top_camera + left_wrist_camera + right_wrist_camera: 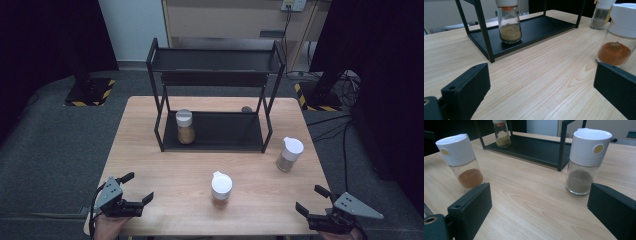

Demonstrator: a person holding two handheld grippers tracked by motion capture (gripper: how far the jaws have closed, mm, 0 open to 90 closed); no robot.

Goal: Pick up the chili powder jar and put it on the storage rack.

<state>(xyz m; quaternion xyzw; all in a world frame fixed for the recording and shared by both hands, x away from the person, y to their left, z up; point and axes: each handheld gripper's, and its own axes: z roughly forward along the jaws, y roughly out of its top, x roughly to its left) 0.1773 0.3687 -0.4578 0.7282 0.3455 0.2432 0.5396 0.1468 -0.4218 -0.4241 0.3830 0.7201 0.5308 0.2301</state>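
Fingers (469,205) frame a grey-powder jar (584,160), yellow dot visible.

A light wooden desk (150,165) stands on grey carpet (45,150). Black curtains (45,35) hang at both sides; behind, a pale wall (131,27), a beige cabinet (225,20) and hazard-striped stand bases (90,92)

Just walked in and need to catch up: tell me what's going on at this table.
A person holds the left gripper and right gripper open near the table's front edge, gripping nothing. One spice jar already stands on the black rack's lower shelf. The orange-spice jar and grey-spice jar stand on the tabletop, apparently waiting to be shelved.
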